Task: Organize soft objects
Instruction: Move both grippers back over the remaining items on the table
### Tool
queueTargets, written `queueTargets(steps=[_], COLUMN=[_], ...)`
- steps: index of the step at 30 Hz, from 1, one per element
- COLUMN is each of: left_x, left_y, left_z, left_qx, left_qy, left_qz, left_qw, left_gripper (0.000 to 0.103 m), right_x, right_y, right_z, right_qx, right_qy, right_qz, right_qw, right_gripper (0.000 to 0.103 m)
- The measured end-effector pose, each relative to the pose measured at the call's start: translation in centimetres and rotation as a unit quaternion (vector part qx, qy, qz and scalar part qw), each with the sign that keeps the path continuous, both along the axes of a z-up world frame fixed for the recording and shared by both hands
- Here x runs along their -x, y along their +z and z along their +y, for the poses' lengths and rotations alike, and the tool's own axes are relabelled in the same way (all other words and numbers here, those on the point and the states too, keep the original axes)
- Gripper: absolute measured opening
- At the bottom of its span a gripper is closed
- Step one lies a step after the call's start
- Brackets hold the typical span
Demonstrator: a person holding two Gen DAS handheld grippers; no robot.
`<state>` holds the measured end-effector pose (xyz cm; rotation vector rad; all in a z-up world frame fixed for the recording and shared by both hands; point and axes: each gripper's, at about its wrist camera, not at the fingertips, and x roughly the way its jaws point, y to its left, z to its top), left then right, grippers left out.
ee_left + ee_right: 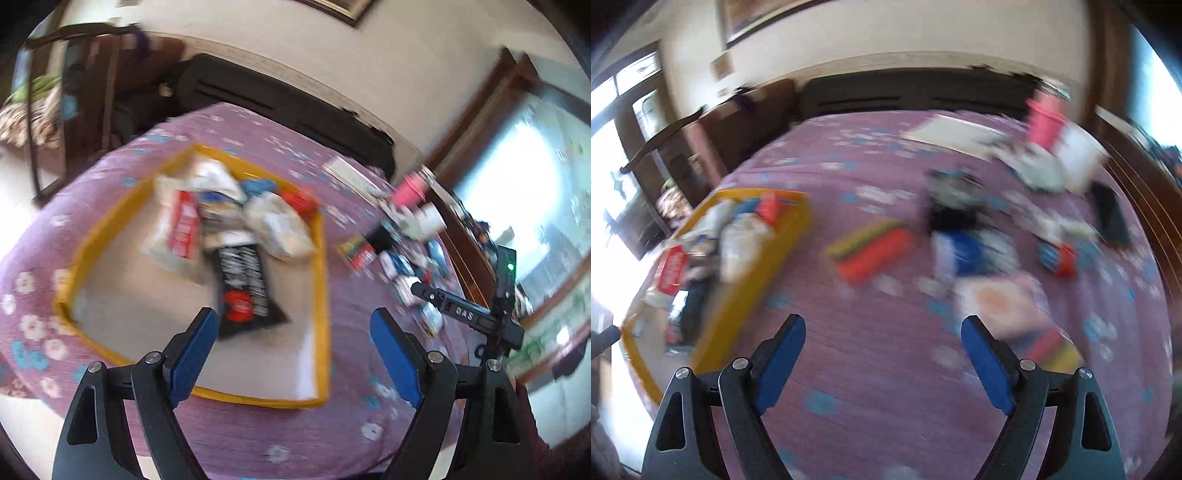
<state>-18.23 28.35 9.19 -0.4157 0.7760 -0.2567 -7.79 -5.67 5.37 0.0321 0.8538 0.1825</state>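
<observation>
A yellow-rimmed box [320, 280] lies on the purple flowered bedspread [258, 435] and holds several soft packets, among them a black one [245, 291] and a red-and-white one [177, 229]. My left gripper [293, 325] is open and empty above the box's near edge. My right gripper [884, 328] is open and empty over the bedspread [871, 406]. Loose packets lie ahead of it: a red-and-rainbow one [873, 249], a blue-and-white one [967, 254] and a pale orange one [1001, 302]. The box [746, 291] is at its left. Both views are blurred.
A pink cup [1043, 120], a white sheet [955, 134] and a dark phone-like slab [1112, 218] lie at the far right of the bed. A dark headboard [916, 98] runs along the back. A wooden frame [472, 122] and bright window are at the right.
</observation>
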Motion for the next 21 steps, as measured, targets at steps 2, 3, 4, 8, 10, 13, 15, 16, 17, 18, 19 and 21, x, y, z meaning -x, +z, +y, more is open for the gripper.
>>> queueTargets(steps=[2, 3, 4, 8, 10, 13, 15, 16, 17, 18, 19, 21], left_x=[-0.6, -1.0, -1.4, -2.6, -3.0, -3.7, -4.4, -5.0, -5.7, -6.1, -6.6, -7.3], left_y=[-0.5, -0.7, -1.0, -1.9, -2.4, -3.3, -4.3, -4.9, -5.4, -5.9, -6.3, -7.0], left_z=[-2.3, -3.5, -4.7, -10.0, -12.7, -15.8, -17.6, -18.4, -19.0, -19.6, -20.0, -20.8], left_qx=[-0.010, -0.014, -0.018, -0.037, -0.053, -0.069, -0.081, -0.087, -0.091, -0.095, -0.099, -0.106], left_qy=[-0.026, -0.037, -0.050, -0.101, -0.125, -0.149, -0.162, -0.165, -0.165, -0.164, -0.163, -0.162], left_qz=[0.009, 0.016, 0.024, 0.046, 0.053, 0.067, 0.082, 0.092, 0.102, 0.109, 0.116, 0.124], left_qw=[0.9996, 0.9991, 0.9983, 0.9931, 0.9893, 0.9841, 0.9800, 0.9782, 0.9768, 0.9757, 0.9747, 0.9732], left_gripper=[0.085, 0.085, 0.085, 0.085, 0.085, 0.085, 0.085, 0.085, 0.085, 0.085, 0.085, 0.085], right_x=[0.7, 1.2, 1.6, 3.4, 3.7, 3.7, 3.7, 3.7, 3.6, 3.5, 3.3, 3.1], right_y=[-0.4, -0.5, -0.5, -0.8, -1.2, -1.9, -2.3, -2.5, -2.6, -2.8, -2.9, -3.2], right_z=[-3.4, -5.3, -6.6, -11.4, -13.1, -15.4, -16.7, -17.2, -17.5, -17.8, -18.1, -18.7], right_qx=[-0.008, -0.016, -0.023, -0.043, -0.046, -0.060, -0.073, -0.080, -0.084, -0.088, -0.090, -0.094], right_qy=[-0.034, -0.052, -0.066, -0.108, -0.124, -0.142, -0.152, -0.155, -0.158, -0.161, -0.163, -0.168], right_qz=[0.000, -0.001, -0.004, -0.013, -0.012, -0.007, -0.005, -0.004, -0.003, -0.004, -0.005, -0.009], right_qw=[0.999, 0.999, 0.998, 0.993, 0.991, 0.988, 0.986, 0.985, 0.984, 0.983, 0.983, 0.981], right_gripper=[0.089, 0.089, 0.089, 0.089, 0.089, 0.089, 0.089, 0.089, 0.089, 0.089, 0.089, 0.089])
